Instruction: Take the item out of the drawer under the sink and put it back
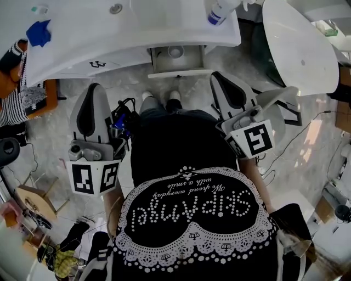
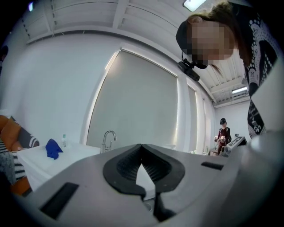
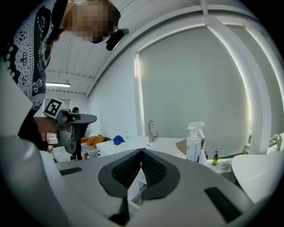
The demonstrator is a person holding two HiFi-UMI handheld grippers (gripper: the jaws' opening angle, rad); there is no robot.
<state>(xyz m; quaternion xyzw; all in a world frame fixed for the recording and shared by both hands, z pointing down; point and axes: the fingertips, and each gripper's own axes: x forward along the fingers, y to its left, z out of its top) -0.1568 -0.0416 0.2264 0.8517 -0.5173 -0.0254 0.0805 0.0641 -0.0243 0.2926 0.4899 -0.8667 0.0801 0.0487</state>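
Both of my grippers are up in front of the vanity and neither one holds anything. In the left gripper view the left gripper (image 2: 141, 147) has its jaws clenched, the ribbed black pads (image 2: 156, 165) meeting at the tips with nothing between them. The right gripper view shows the same for the right gripper (image 3: 142, 152): jaws pressed together and empty.

In the head view the drawer (image 1: 176, 70) stands pulled open at upper centre of the frame, just under the front edge of the white sink counter (image 1: 137, 38). The item (image 1: 175, 51) lies inside it, a small round white thing with a hollow middle. I cannot tell whether it is a cup or a roll. It is well apart from both grippers, which flank the drawer lower down at left and right, pointing toward the counter. My operator's white shoes (image 1: 160, 96) sit just below the drawer front.

On the counter, a blue cloth (image 1: 38, 33) lies at upper left of the head view and a white spray bottle (image 1: 221, 11) stands at the upper right end. The chrome faucet (image 2: 108, 138) rises at centre left of the left gripper view. Far back at the right of that view, a second person (image 2: 223, 133) stands.
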